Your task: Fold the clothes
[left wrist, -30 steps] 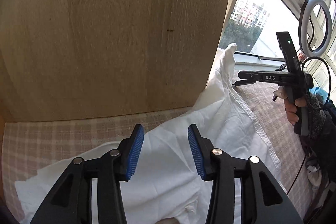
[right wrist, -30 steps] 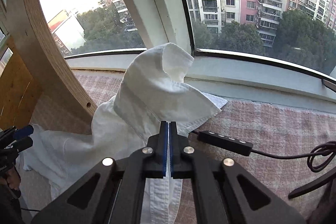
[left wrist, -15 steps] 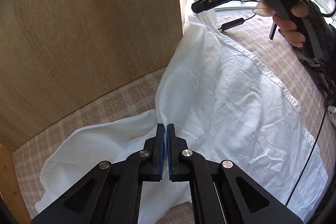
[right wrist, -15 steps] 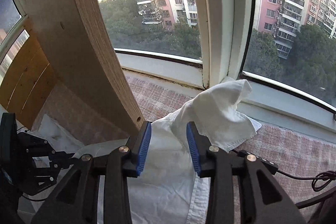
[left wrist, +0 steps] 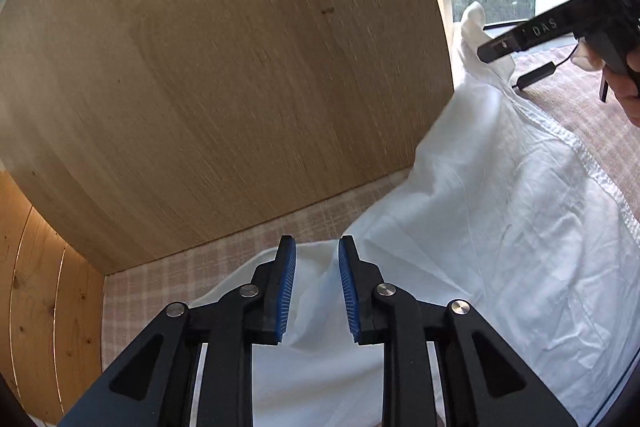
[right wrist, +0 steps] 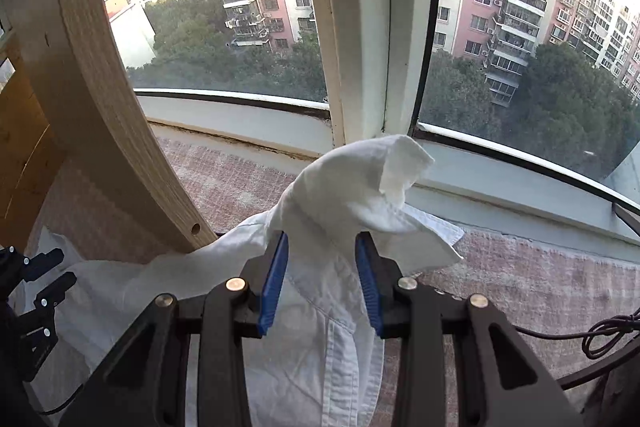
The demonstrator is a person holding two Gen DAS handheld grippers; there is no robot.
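A white shirt [left wrist: 500,207] lies crumpled on the pink checked cover [left wrist: 180,279] beside a wooden panel [left wrist: 220,67]. My left gripper [left wrist: 316,247] hovers over the shirt's near edge. Its jaws are opening, and a raised fold lies between the blue pads without being pressed. In the right wrist view the shirt's far end [right wrist: 352,187] stands up in a peak by the window sill [right wrist: 500,183]. My right gripper [right wrist: 322,241] is open, its jaws standing on either side of that peak. A hand holds the right gripper [left wrist: 496,49] at the upper right of the left wrist view.
The wooden panel [right wrist: 100,107] walls in the left side of the cover [right wrist: 240,183]. A black cable [right wrist: 608,335] with an inline controller [left wrist: 536,73] lies on the cover to the right of the shirt. The left gripper [right wrist: 48,275] shows at the far left.
The left gripper went from open to shut, and now its jaws stand apart again, nearer the wooden panel. The right gripper let go of the shirt's peak and stays open around it.
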